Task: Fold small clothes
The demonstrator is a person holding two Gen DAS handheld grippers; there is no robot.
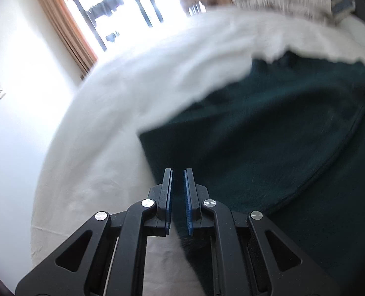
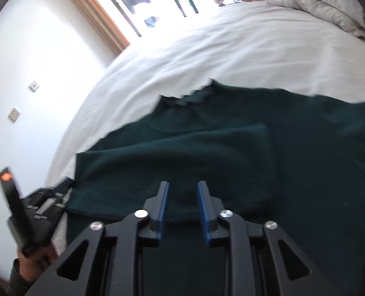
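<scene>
Your left tongs (image 1: 178,197) are together, empty, at the left edge of the green top (image 1: 268,143) on the bed (image 1: 113,113). Your right tongs (image 2: 182,204) are apart over it. I think you're starting a fold; next, pinch an edge.

You've got a white bed sheet (image 2: 231,56) under everything, a rumpled grey duvet (image 2: 313,12) far right, a bright window (image 2: 152,2) far left with a tan curtain (image 2: 96,12), two wall sockets (image 2: 14,114) left.

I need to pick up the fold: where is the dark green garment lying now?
The dark green garment lies spread on the white bed sheet, filling the lower right of both wrist views, just ahead of the right gripper.
</scene>
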